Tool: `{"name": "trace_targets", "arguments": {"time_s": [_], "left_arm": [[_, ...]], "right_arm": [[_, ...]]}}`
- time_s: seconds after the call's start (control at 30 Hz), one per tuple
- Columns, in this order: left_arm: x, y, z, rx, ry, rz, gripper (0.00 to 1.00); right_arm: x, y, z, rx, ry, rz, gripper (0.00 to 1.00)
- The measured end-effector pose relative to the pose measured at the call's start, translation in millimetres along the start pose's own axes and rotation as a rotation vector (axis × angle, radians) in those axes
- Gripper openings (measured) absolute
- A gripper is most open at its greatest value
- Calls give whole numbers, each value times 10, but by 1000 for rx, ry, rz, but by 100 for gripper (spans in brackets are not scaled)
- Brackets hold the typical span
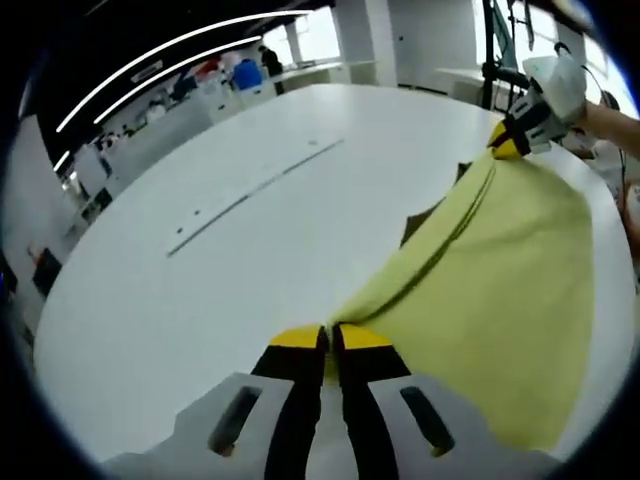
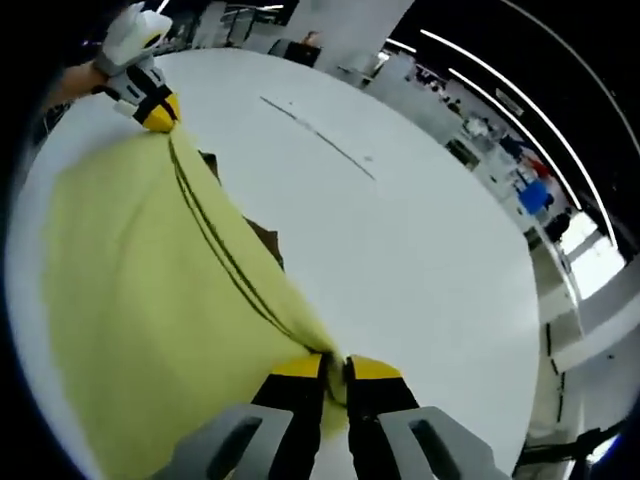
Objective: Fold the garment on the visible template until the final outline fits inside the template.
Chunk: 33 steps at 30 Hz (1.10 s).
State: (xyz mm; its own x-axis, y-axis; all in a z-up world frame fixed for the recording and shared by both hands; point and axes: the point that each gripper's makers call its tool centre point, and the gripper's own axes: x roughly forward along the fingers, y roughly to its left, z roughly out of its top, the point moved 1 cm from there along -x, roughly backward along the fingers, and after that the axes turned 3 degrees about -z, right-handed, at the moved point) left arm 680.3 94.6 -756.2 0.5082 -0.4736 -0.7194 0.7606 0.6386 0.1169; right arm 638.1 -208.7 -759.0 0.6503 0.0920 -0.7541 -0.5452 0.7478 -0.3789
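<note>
Gripping the yellow garment (image 1: 500,290) edge: left gripper (image 1: 330,345), right gripper (image 2: 335,372).

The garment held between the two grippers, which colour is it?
Pale yellow garment with dark seam lines, best in the right gripper view.

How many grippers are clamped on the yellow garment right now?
2. The left gripper pinches one end of the yellow garment's top edge; the right gripper pinches the other end. Each appears far off in the other's view.
</note>
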Motion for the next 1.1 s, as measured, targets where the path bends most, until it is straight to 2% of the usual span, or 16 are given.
{"name": "trace_targets", "arguments": {"time_s": [0.13,0.23,0.3,0.47,0.57,0.63,0.7,0.73,0.8,0.83,0.87,0.9,0.93,1.0,1.03,1.1], "left_arm": [[-16,-86,0,32,-9,-59,10],[-43,-96,-9,75,4,-54,13],[-52,-82,-14,73,7,-51,15],[-46,-15,-26,45,1,-45,16],[-26,33,-44,6,0,-29,7],[-18,78,-32,-36,-18,-14,5],[-12,107,-22,-146,-48,-10,5],[-13,120,-12,-233,-73,-15,5],[-22,150,-19,-353,-97,-9,5],[-42,184,-41,-454,-109,9,5],[-54,217,-38,-510,-131,27,5],[-66,217,-1,-540,-175,12,5],[-76,218,8,-550,-188,10,5],[-110,231,-17,-528,-180,30,5],[-129,258,-39,-485,-164,55,5],[-145,244,-48,-476,-152,57,8]], "right_arm": [[-53,-1,0,31,-23,31,12],[-80,-18,-14,36,-34,48,22],[-107,-14,-42,6,-27,48,23],[-73,-73,-114,-17,-7,32,15],[-42,-137,-126,-16,-19,9,0],[-30,-148,-108,52,-32,4,0],[-3,-202,-105,111,-40,-13,0],[-4,-221,-99,178,-42,-23,0],[-10,-246,-71,279,-59,-25,0],[-21,-244,-62,374,-56,-13,0],[-26,-240,-25,422,-75,5,0],[-38,-228,22,465,-104,35,0],[-45,-240,25,487,-108,34,0],[-63,-269,2,468,-96,24,1],[-70,-275,-2,470,-92,19,3],[-100,-288,7,481,-101,19,11]]}}
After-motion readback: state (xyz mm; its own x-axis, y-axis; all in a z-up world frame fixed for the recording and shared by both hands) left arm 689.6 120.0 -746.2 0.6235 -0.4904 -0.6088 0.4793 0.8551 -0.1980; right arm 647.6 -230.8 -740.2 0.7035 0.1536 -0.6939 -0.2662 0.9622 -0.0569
